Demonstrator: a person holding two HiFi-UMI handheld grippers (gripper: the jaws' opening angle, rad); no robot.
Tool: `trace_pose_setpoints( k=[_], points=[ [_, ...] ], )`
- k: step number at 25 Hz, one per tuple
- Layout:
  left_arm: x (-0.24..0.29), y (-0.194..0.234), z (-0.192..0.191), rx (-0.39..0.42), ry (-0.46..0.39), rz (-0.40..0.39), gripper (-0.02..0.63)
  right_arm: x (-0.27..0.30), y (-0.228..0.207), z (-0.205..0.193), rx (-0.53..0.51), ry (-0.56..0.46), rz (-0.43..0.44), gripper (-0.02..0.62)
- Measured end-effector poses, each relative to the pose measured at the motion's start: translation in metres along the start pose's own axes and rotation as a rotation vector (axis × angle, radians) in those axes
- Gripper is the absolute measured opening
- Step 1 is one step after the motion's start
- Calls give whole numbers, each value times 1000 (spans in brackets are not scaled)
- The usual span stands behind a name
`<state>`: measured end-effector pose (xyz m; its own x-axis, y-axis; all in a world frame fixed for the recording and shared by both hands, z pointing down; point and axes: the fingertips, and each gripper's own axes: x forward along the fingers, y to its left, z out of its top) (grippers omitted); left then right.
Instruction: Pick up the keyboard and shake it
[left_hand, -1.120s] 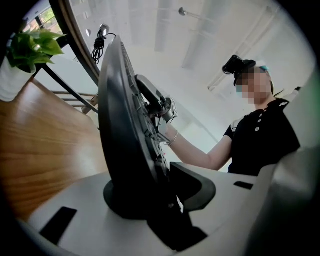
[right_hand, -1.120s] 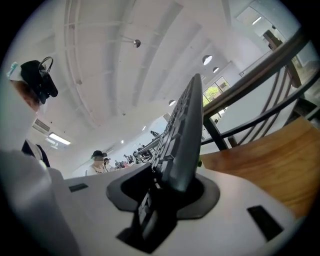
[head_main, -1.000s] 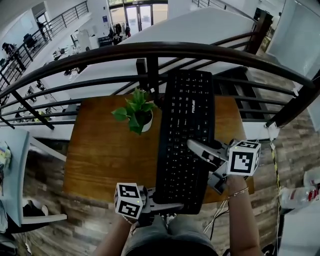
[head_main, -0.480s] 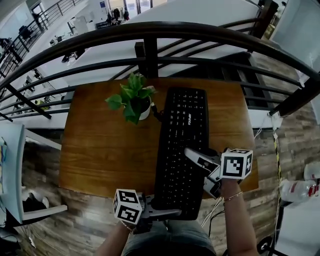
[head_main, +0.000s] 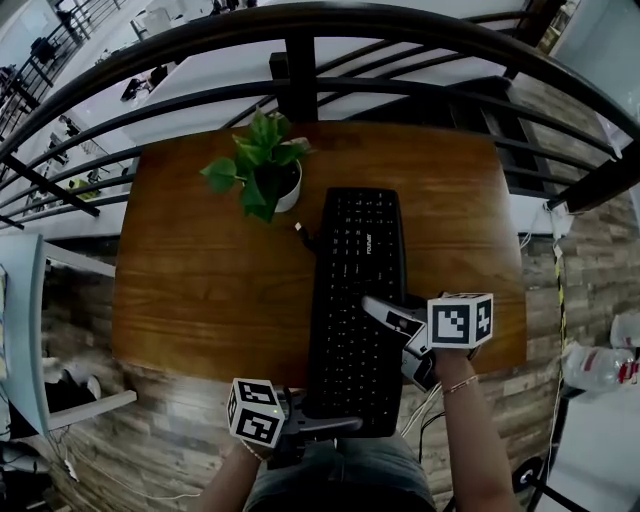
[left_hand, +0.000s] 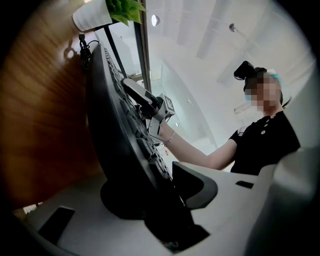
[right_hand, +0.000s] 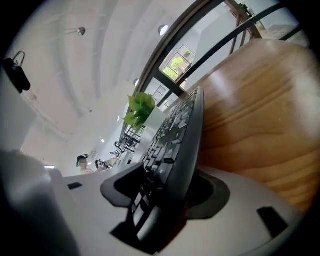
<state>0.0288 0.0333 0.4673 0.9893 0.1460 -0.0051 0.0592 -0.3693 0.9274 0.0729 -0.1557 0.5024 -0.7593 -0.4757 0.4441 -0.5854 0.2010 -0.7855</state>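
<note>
The black keyboard lies lengthwise on the wooden table, its near end past the table's front edge. My left gripper straddles that near end, and its jaws are opening with the keyboard's edge between them. My right gripper straddles the keyboard's right long edge. Its jaws are opening wide, one on the keys and one underneath. In both gripper views the pads sit close to the keyboard without clearly pressing on it.
A potted green plant stands on the table just left of the keyboard's far end, with the keyboard's cable beside it. A dark metal railing runs along the table's far side. Wooden floor surrounds the table.
The keyboard has come down from a raised position reaching the railing and now lies on the table, nearer to me. Both grippers came down with it.
</note>
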Motion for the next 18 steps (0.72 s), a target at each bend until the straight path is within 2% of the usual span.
trace_pose_setpoints(
  k=[14, 18],
  points=[
    [2, 35, -7, -22, 52, 102, 163, 9, -34, -11, 95, 25, -73, 257],
    [5, 39, -6, -30, 53, 109, 163, 5, -38, -8, 105, 21, -91, 259]
  ],
)
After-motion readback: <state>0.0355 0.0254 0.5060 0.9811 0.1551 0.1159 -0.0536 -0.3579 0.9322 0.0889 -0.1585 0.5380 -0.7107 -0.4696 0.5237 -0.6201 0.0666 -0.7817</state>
